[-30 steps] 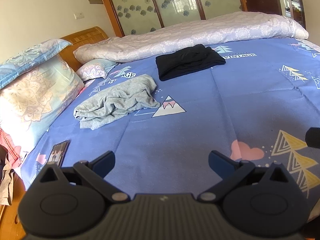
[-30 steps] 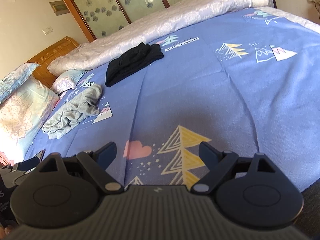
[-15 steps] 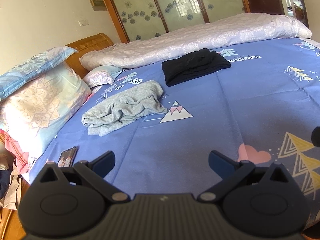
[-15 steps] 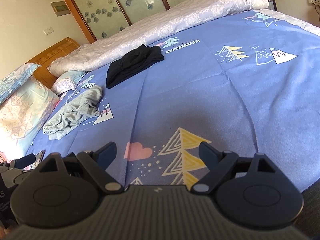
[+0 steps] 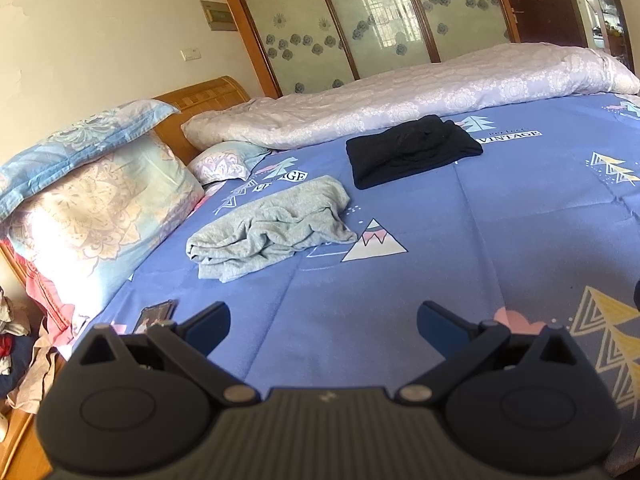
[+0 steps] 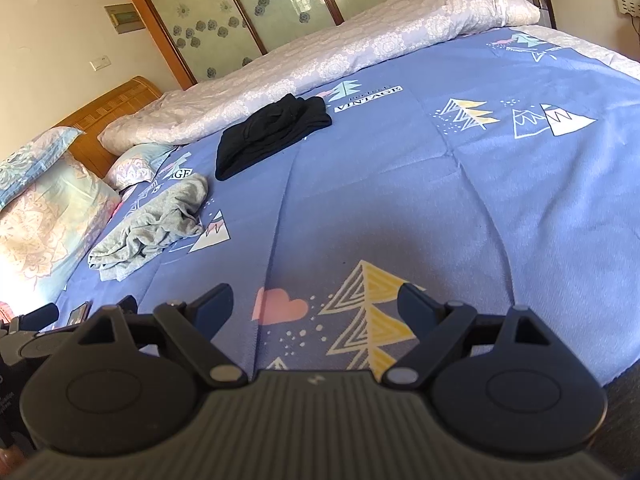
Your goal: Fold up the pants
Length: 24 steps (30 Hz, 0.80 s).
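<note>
Nearest the cameras, the left claw [image 5: 323, 322] and the right claw [image 6: 316, 302] both stand wide with nothing between their blue fingers, hanging over the near edge of the bed [image 5: 460, 240] and its blue patterned sheet. A phone [image 5: 155, 314] lies on the sheet just beyond the left claw's left finger. Further in, toward the pillows [image 5: 92, 208], sit the crumpled grey pants [image 5: 272, 228] (loosely bunched, not flat). Beyond them and to the right lies a dark folded garment [image 5: 412, 150], well apart from both claws. At the far side a pale quilt [image 5: 400, 100] runs along the bed.
</note>
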{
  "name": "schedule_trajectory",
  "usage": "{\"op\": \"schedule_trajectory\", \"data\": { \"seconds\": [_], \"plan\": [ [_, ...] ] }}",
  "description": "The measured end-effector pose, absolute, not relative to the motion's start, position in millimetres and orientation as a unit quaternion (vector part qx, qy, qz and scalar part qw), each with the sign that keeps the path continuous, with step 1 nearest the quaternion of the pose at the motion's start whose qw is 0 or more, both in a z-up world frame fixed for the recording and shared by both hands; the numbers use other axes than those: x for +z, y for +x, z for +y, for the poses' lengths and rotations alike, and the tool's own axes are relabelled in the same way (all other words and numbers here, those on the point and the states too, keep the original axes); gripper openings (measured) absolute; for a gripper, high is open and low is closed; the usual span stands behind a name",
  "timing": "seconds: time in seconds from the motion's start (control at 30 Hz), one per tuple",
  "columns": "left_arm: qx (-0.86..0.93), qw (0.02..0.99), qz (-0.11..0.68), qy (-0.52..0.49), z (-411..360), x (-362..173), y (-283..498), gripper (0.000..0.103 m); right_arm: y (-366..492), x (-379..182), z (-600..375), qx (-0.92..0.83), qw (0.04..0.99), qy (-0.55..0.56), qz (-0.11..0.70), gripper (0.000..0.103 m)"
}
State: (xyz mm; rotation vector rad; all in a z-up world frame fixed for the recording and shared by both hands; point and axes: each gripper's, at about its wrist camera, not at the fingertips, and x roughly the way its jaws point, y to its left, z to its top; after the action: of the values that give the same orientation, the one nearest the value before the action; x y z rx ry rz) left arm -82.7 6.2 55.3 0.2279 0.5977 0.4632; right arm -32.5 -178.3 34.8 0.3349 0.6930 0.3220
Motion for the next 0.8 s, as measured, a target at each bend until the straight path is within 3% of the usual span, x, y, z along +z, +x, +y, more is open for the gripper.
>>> {"op": "schedule_trajectory", "data": {
  "seconds": [0.43, 0.8],
  "plan": [
    [0.21, 0.925, 0.296, 0.113, 2.1, 52.3, -83.7, 0.103, -33.5, 32.6, -179.4, 0.154, 0.913, 0.168, 0.339, 0.091],
    [0.17, 0.916, 0.355, 0.079, 5.7, 40.1, -79.6, 0.103, -32.2, 28.5, -178.9, 0.154, 0.91, 0.171, 0.344, 0.091]
  ]
}}
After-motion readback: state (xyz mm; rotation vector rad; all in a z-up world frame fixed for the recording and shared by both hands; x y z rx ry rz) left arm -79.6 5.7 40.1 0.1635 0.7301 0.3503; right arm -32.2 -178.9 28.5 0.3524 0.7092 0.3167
